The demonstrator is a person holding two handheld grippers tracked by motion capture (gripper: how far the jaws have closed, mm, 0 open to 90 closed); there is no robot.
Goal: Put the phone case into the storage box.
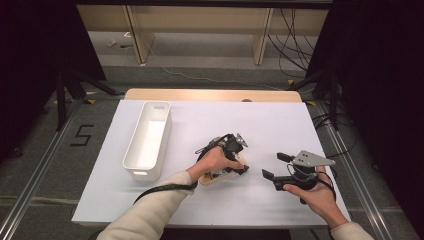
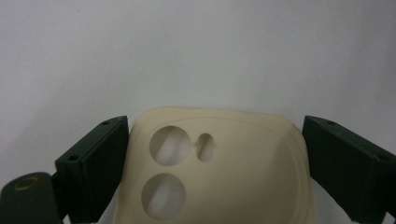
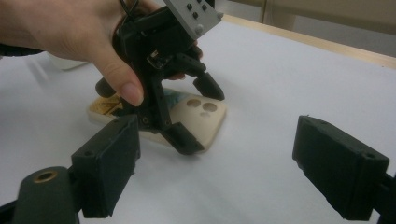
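Observation:
A cream phone case [image 2: 233,177] with round camera holes lies flat on the white table sheet [image 1: 280,125]. My left gripper [image 2: 215,158] points down over the case's camera end, its black jaws standing one on each long side, close to the edges, with a thin gap showing. In the right gripper view, the left gripper [image 3: 201,116] straddles the case [image 3: 215,109], and a yellow and teal print shows at the case's other end. The right gripper [image 1: 275,165] is held level to the right of the case, jaws wide apart with nothing between them.
A long white bin [image 1: 148,140] stands on the left part of the sheet, well left of the case [image 1: 220,177]. Past the table's wooden far edge are the floor, cables and table legs.

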